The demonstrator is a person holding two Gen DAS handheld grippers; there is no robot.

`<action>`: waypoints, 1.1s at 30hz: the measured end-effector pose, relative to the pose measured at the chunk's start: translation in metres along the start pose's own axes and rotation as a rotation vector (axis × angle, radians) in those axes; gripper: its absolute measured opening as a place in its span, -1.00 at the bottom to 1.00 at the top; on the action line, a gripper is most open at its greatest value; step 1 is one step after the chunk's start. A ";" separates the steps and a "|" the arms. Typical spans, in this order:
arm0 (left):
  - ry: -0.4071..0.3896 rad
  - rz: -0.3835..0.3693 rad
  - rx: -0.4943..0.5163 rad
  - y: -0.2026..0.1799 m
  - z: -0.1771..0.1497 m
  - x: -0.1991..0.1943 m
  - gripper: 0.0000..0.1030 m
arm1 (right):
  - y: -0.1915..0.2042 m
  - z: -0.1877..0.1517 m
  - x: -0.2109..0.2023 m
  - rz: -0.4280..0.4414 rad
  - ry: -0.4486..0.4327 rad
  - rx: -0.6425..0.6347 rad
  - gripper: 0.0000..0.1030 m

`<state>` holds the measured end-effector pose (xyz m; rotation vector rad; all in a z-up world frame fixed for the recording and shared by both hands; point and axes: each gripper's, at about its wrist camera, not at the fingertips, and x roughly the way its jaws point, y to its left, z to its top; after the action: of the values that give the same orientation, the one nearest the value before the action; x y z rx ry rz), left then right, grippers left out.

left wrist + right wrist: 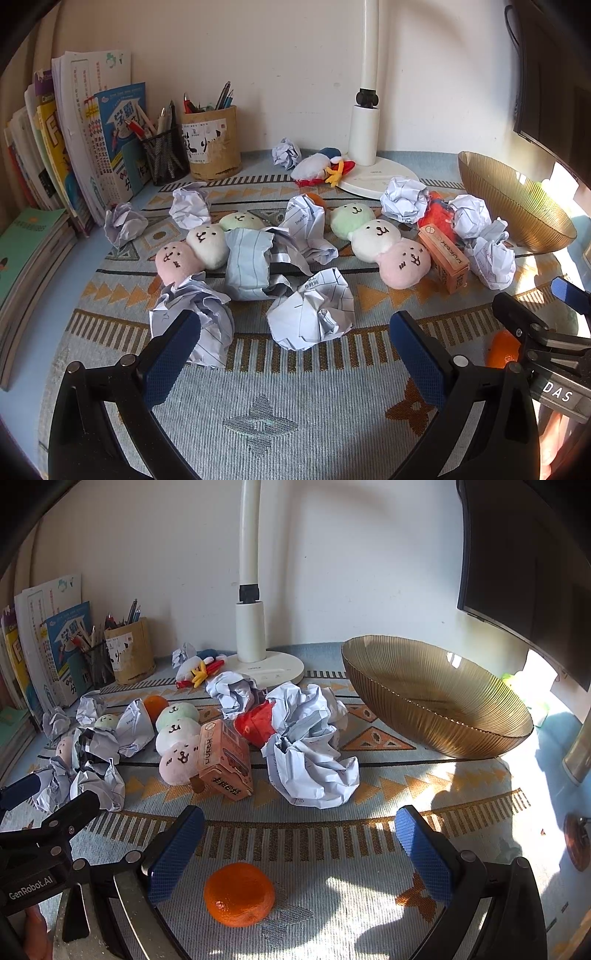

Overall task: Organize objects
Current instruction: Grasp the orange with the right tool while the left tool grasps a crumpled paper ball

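Observation:
My left gripper (pixel 293 350) is open and empty above the patterned mat, just short of a crumpled paper ball (pixel 310 314). Several more paper balls lie around two three-ball plush toys (pixel 192 251) (pixel 380 243) and a pink carton (pixel 445 258). My right gripper (pixel 299 849) is open, with a tangerine (pixel 239 894) lying on the mat between its fingers, nearer the left one, untouched. A second tangerine (pixel 156 706) sits behind the plush toys. An amber glass bowl (pixel 436 698) stands at the right, tilted.
A white lamp base (pixel 266 668) stands at the back with a bird plush (pixel 195 672) beside it. Pen holders (pixel 214 144) and books (pixel 74 147) line the back left. A dark monitor (pixel 524 572) hangs at the right.

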<state>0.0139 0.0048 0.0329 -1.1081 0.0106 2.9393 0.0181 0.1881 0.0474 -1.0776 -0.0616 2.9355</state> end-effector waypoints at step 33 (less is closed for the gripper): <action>-0.005 -0.052 -0.033 0.097 -0.028 -0.076 0.99 | -0.021 -0.029 -0.041 0.219 0.058 0.078 1.00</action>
<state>0.0890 -0.0922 0.0626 -1.0877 -0.0666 2.9065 0.0681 0.2092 0.0531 -1.2314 0.1819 3.0620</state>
